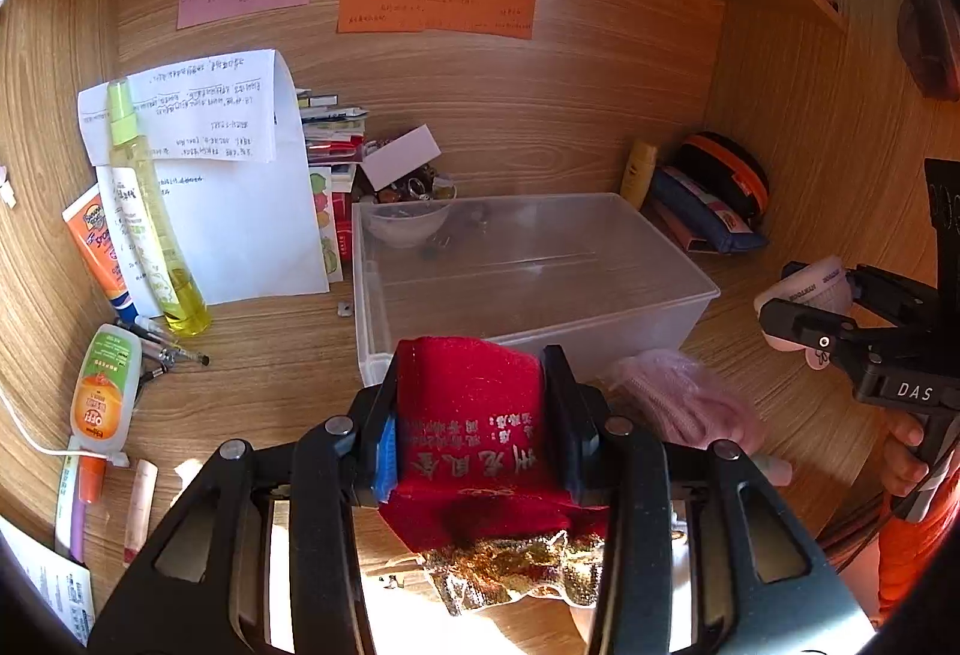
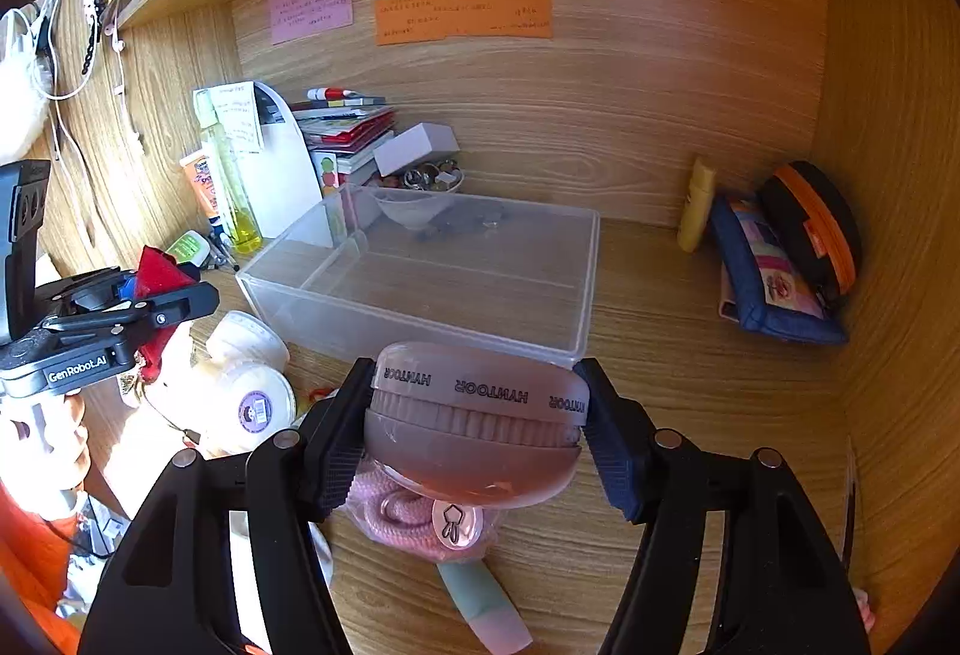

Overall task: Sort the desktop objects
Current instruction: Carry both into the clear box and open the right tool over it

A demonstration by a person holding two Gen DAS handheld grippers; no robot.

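Observation:
My left gripper (image 1: 471,403) is shut on a red cloth pouch (image 1: 474,415) with gold lettering and a gold brocade end, held above the desk just in front of the clear plastic box (image 1: 690,295). My right gripper (image 2: 477,403) is shut on a round pink case (image 2: 474,415) with a band printed HYWTOOR, held over the near rim of the same clear plastic box (image 2: 591,259). Seen from the left wrist, the right gripper (image 1: 804,304) with the pink case (image 1: 810,283) hangs at the right. Seen from the right wrist, the left gripper (image 2: 162,283) with the red pouch (image 2: 157,271) hangs at the left.
A pink knitted pouch (image 1: 684,397) lies on the desk before the box. Bottles and tubes (image 1: 144,211), papers and pens stand at the left. A bowl of trinkets (image 2: 432,178) and books sit behind the box. A yellow tube (image 2: 696,205), blue pouch (image 2: 768,277) and black-orange case (image 2: 810,223) fill the right corner. White round tubs (image 2: 252,403) lie at the left front.

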